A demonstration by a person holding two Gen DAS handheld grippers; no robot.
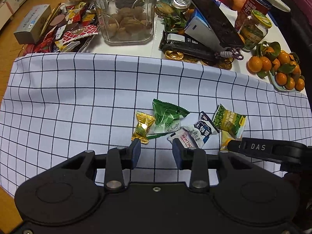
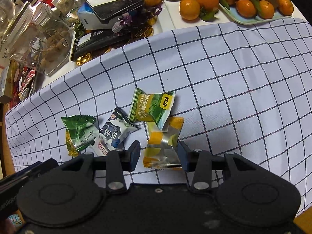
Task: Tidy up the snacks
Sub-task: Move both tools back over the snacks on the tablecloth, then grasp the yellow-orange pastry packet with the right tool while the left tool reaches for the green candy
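Six snack packets clustered mid checked cloth (image 1: 78, 97). Right gripper (image 2: 159, 152) jaws fairly wide, straddling the yellow-silver packet (image 2: 162, 148), not visibly pinching. Left gripper (image 1: 156, 150) fairly wide, empty, gold candy (image 1: 142, 129) at its 11 o'clock. Best: centre on one packet only, then close. Count: two green, one each gold, blue-white, pink-white, yellow.

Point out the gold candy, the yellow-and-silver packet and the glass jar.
gold candy (image 1: 142, 129), left wrist view, middle of its wrapper.
yellow-and-silver packet (image 2: 163, 146), right wrist view, its silver centre.
glass jar (image 1: 124, 13), left wrist view, front wall.
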